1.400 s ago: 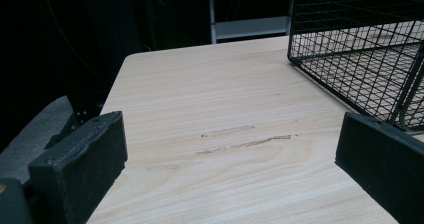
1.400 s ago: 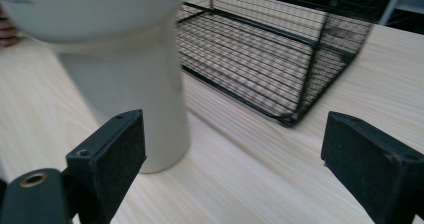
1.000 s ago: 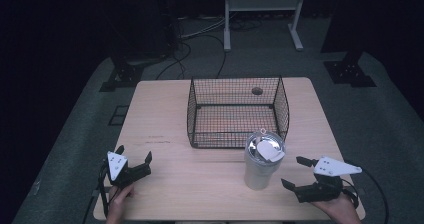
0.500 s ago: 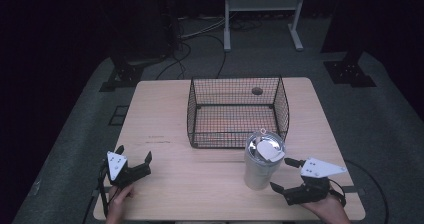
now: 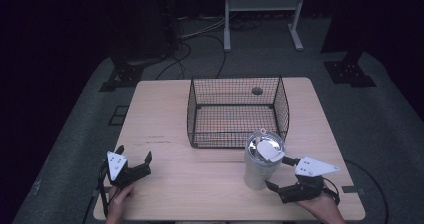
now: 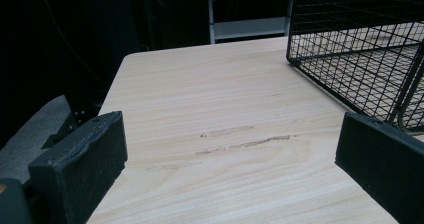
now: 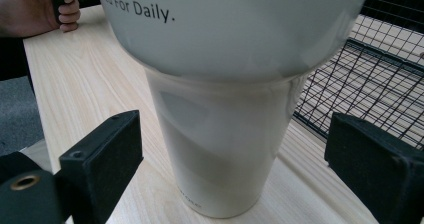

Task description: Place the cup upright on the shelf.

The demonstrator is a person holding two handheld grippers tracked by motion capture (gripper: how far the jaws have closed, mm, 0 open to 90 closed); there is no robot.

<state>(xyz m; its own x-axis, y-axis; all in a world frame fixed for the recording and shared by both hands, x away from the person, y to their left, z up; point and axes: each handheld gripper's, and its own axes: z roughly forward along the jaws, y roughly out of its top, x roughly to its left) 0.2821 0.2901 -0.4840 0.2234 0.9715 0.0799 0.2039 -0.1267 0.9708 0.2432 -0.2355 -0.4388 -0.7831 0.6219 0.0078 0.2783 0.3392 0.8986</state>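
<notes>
Right gripper (image 5: 278, 173) agape beside tumbler (image 5: 262, 160), apparently untouched, near basket (image 5: 235, 111).

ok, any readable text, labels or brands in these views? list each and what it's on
"...ed For Daily." on the upper wall of the cup, in the right gripper view; the start of the line is cut off by the frame edge.
Tiny print low on the cup's base, near the table: too small to read.
Nothing readable on the basket, the left gripper or the right gripper.
</notes>
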